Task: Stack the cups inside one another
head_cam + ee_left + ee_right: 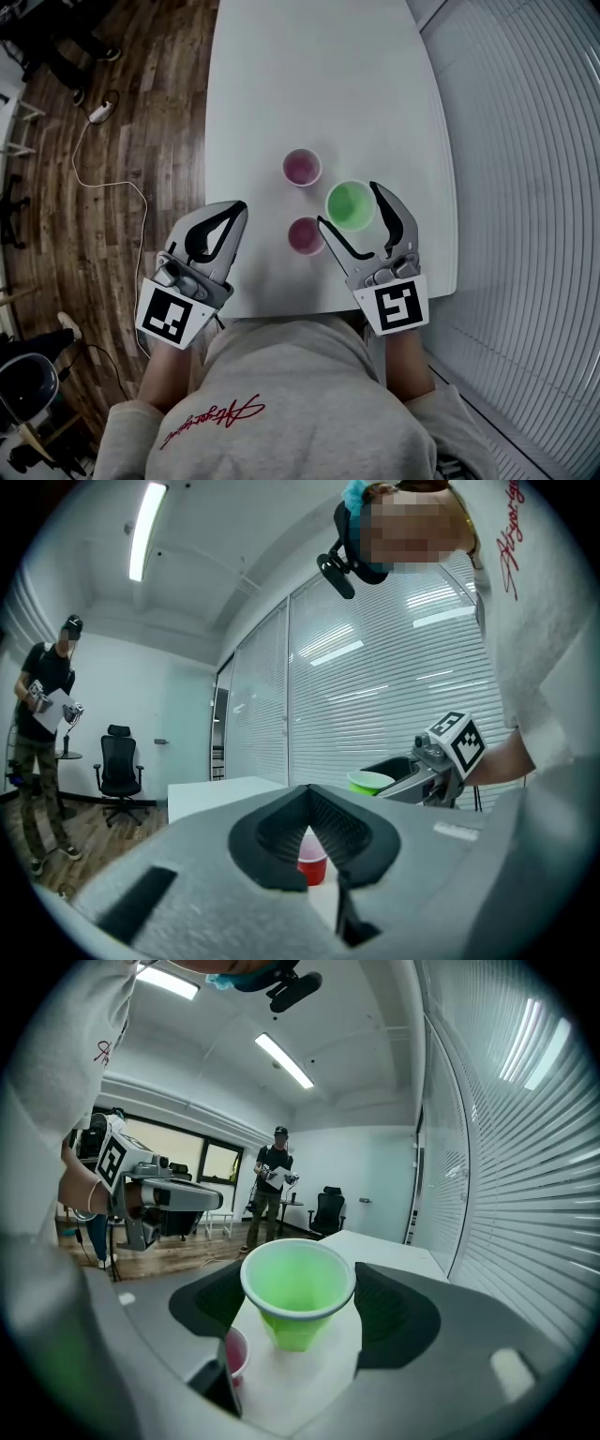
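Observation:
Three cups are on or over the white table (319, 75). My right gripper (347, 204) is shut on the green cup (350, 206), its jaws wide on the rim, and the cup (298, 1297) hangs just above the tabletop. A dark pink cup (306, 234) stands beside it to the left, close to the near jaw, and shows low in the right gripper view (234, 1356). A lighter pink cup (302, 167) stands farther back. My left gripper (240, 208) is shut and empty at the table's left edge, pointing at the dark pink cup (312, 864).
The table's near edge lies just under both grippers, and its right edge runs along window blinds (525, 141). Wooden floor with a white cable (103, 183) lies to the left. Farther off in the room are a standing person (270, 1194) and an office chair (119, 761).

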{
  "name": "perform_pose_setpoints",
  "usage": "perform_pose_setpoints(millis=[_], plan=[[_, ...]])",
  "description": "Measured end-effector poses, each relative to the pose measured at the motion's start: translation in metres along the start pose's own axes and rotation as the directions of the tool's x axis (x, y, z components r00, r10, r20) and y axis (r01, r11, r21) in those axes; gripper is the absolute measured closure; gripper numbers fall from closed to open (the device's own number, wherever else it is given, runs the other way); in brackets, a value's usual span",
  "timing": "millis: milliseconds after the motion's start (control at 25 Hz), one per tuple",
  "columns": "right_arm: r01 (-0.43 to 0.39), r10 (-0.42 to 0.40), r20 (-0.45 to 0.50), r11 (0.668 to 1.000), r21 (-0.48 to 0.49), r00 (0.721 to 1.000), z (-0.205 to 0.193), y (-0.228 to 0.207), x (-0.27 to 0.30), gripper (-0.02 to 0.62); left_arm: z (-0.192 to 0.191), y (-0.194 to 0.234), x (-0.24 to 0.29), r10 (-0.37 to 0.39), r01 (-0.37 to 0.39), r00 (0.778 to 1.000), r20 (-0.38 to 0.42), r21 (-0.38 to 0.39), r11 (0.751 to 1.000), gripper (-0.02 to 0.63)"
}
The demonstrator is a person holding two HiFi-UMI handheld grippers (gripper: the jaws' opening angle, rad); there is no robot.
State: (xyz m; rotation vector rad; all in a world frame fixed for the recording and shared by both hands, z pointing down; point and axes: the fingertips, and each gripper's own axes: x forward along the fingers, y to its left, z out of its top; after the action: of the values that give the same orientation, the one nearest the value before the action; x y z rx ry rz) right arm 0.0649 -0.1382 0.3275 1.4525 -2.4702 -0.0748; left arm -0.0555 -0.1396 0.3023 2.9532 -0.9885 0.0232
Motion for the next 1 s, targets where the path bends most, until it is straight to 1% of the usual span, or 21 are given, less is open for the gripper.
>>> perform_pose_setpoints(millis=[400,600,840,1000], plan=[[-0.019,0.019,-0.011,1.0,-0.012,1.0,-0.025,0.023,-0.007,0.233,-0.019,-0.008,-0.005,-0.028,0.028,1.0,-0.007,0.001,1.0,0.609],[-0.013,0.013,-0.007,1.0,0.002,1.0,-0.026,0.031,-0.004,0.235,-0.025,-0.005,-0.005,-0.046,0.046,0.999,-0.009,-0.007,0.999,0.608],[-0.017,0.017,-0.014,1.0,0.003,1.0,-0.024,0.036,-0.006,0.233,-0.02,-0.007,-0.001,-0.07,0.07,0.998,-0.008,-0.007,0.998,0.609],[-0.027,0.027,-0.039,1.0,-0.008,0.999,-0.032,0.045,-0.006,0.233,-0.024,-0.007,-0.002,-0.083,0.083,0.996,-0.01,-0.008,0.996,0.609]])
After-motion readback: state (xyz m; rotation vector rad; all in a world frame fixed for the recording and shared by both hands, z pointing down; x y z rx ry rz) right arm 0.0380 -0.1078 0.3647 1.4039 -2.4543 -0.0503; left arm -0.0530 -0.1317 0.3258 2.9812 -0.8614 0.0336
